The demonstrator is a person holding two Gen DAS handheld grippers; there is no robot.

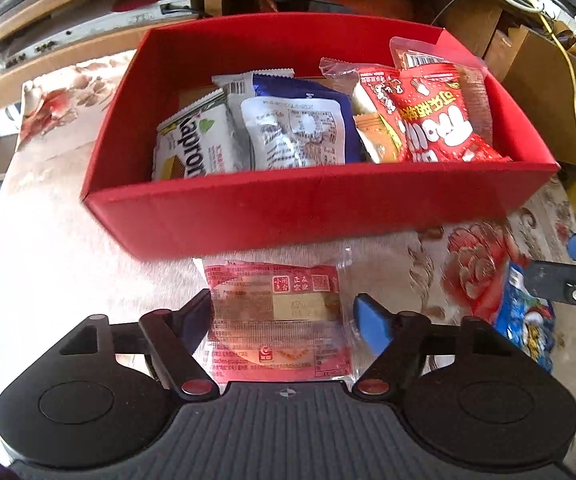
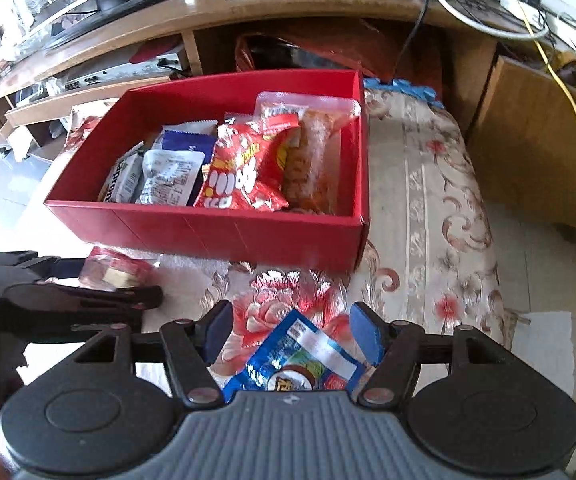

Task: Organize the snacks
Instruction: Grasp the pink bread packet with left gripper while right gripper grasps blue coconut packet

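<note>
Floral-cloth counter [image 2: 427, 208] | red box [image 1: 319, 208] at 12 o'clock, snacks inside | left gripper [image 1: 284, 312] open around red-labelled packet [image 1: 276, 312] | right gripper [image 2: 291, 332] open around blue packet [image 2: 295, 360]

Support was floral-cloth table [image 2: 427, 200]. Red box [image 1: 307, 208] sat on it. Red-clear snack packet [image 1: 278, 320] lay just in front of box; blue snack packet [image 2: 299, 360] lay nearer right.

Bright daylight, washed-out glare at left, fisheye-bent edges, slight motion blur.
</note>
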